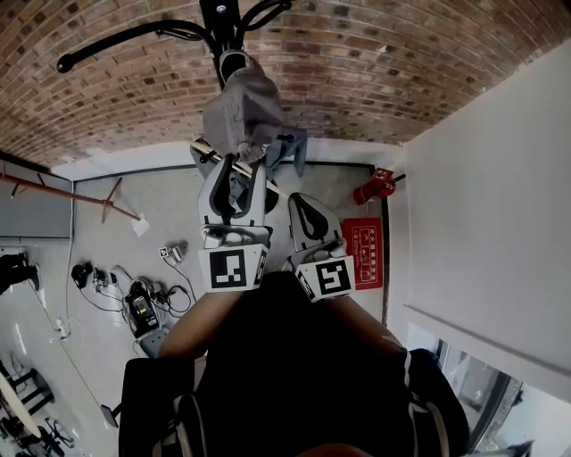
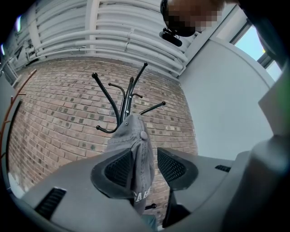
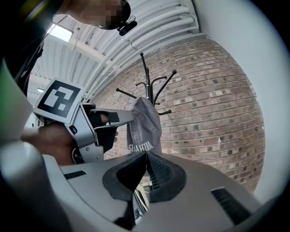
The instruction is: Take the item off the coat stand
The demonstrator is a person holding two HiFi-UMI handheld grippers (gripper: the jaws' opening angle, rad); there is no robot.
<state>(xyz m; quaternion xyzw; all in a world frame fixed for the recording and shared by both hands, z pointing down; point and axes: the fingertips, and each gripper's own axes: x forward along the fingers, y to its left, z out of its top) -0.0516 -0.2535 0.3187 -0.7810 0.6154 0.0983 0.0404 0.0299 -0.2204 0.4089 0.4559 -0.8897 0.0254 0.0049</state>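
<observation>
A grey cap (image 1: 241,112) hangs from a hook of the black coat stand (image 1: 219,27) against the brick wall. My left gripper (image 1: 235,174) reaches up around the cap's lower part. In the left gripper view the cap (image 2: 136,154) hangs between the open jaws (image 2: 147,165), close against the left pad, with a gap to the right pad. My right gripper (image 1: 305,203) stays lower and to the right, away from the cap. Its jaws (image 3: 146,156) are shut with nothing between them. From the right gripper view I see the left gripper (image 3: 113,118) beside the cap (image 3: 145,122).
A white wall (image 1: 482,178) stands close on the right. On the floor below are a red fire extinguisher (image 1: 375,187), a red sign (image 1: 361,250), and cables and equipment (image 1: 134,303) at the left. Other stand hooks (image 2: 106,90) spread out above the cap.
</observation>
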